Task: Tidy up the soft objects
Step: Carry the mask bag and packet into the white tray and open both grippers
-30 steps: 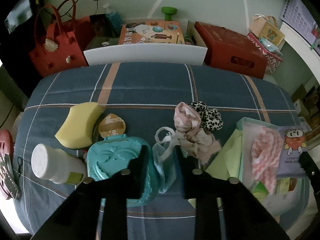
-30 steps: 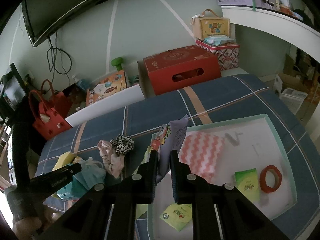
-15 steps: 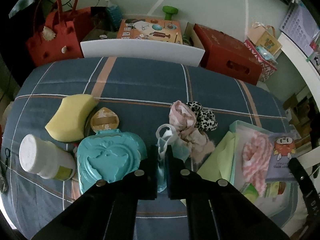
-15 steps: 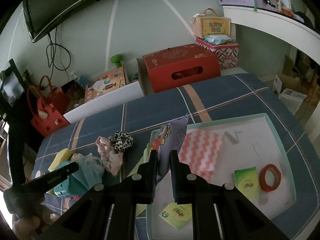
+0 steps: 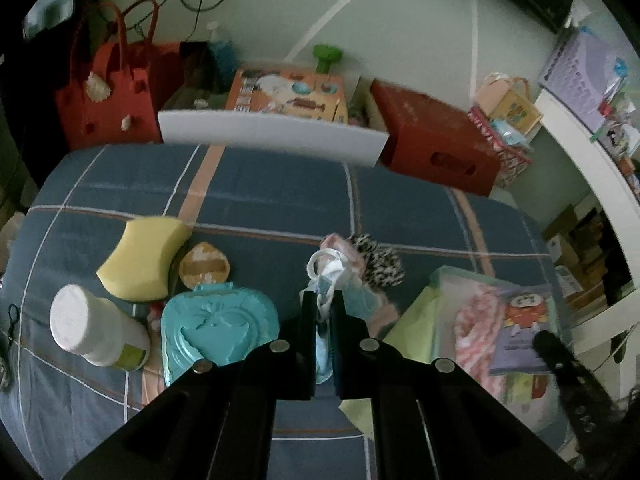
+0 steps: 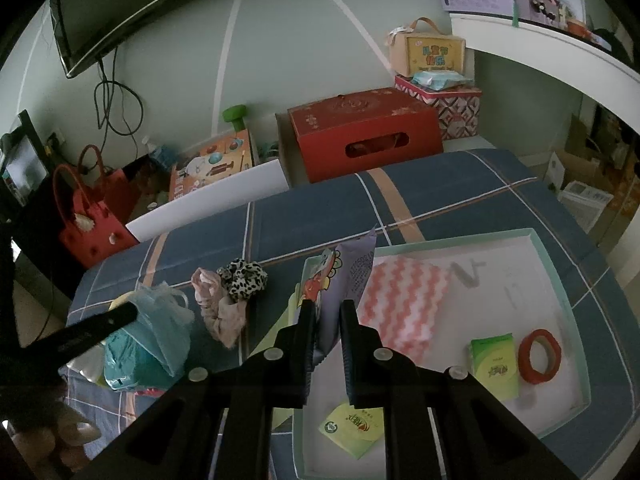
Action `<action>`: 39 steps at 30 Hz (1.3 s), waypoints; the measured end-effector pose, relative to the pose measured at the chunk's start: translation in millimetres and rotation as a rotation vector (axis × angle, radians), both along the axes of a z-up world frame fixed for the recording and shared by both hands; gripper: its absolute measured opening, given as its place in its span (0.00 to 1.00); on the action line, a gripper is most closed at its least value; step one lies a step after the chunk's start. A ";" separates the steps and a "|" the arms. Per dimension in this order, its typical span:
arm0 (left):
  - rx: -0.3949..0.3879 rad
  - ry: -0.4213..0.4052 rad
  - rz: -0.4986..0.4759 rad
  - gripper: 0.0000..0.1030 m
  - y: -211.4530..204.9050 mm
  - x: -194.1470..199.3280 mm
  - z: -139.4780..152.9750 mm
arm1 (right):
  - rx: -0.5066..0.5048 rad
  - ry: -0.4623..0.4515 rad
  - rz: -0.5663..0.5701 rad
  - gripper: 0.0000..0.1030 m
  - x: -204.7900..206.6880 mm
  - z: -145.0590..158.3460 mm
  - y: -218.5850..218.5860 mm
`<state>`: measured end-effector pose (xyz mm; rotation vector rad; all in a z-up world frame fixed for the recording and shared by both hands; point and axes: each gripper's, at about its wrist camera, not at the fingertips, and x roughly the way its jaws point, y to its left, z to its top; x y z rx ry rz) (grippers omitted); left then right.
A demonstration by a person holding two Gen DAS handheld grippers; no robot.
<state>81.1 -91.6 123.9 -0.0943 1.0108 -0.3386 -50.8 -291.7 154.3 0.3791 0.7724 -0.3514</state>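
Left gripper (image 5: 323, 314) is pinched tight on the thin light-blue plastic bag (image 5: 326, 280), gripping it just below the white loop handles, which stick up past the tips at frame centre in the left wrist view. In the right wrist view the same bag hangs bunched at lower left, beside the crumpled pink cloth (image 6: 218, 308) and the leopard-print fabric scrunchie (image 6: 242, 278), over the blue plaid-covered bench (image 5: 260, 192)

Right gripper (image 6: 325, 316) is nearly closed on the lilac cartoon-print soft pouch (image 6: 352, 272), holding it upright at the near-left edge of the shallow mint-rimmed white tray (image 6: 560, 264), which sits at right of that frame

How I'd run the bag step:
- lift straight up until the bag tail clears the teal embossed plastic case (image 5: 218, 330) (film drags and snags easily)
- keep the pinch firm, the film is slippery and only a thin fold sits between the pads
- swing right toward the tray slowly; a fast move will billow the bag into the pink cloth
- aim for bare tray floor beyond the pink-and-white zigzag folded cloth (image 6: 402, 300), not on the red tape roll (image 6: 539, 355)
- lower until the bag slumps on the floor, then release; otherwise it springs out over the rim
- keep the right gripper parked so the two don't cross over the tray
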 end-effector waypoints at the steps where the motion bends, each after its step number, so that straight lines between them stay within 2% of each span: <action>1: -0.007 -0.007 -0.002 0.05 0.4 -1.2 3.4 | 0.000 -0.001 0.000 0.13 -0.2 0.0 -0.2; 8: -0.070 -0.099 -0.039 0.05 -4.6 -17.6 37.6 | 0.002 -0.015 -0.014 0.13 -6.8 4.1 -7.7; 12: -0.092 -0.118 -0.086 0.05 -20.5 -24.7 44.6 | 0.014 -0.016 -0.051 0.13 -14.8 3.3 -23.0; 25: -0.121 -0.096 -0.248 0.05 -97.7 -34.9 35.6 | 0.084 -0.030 -0.230 0.13 -50.5 -2.0 -96.1; 32: -0.124 -0.109 -0.317 0.05 -133.2 -44.1 31.7 | 0.134 -0.035 -0.327 0.13 -65.9 -16.1 -139.2; 39: -0.125 -0.120 -0.379 0.05 -165.1 -50.1 21.8 | 0.137 -0.021 -0.367 0.13 -65.5 -33.4 -163.7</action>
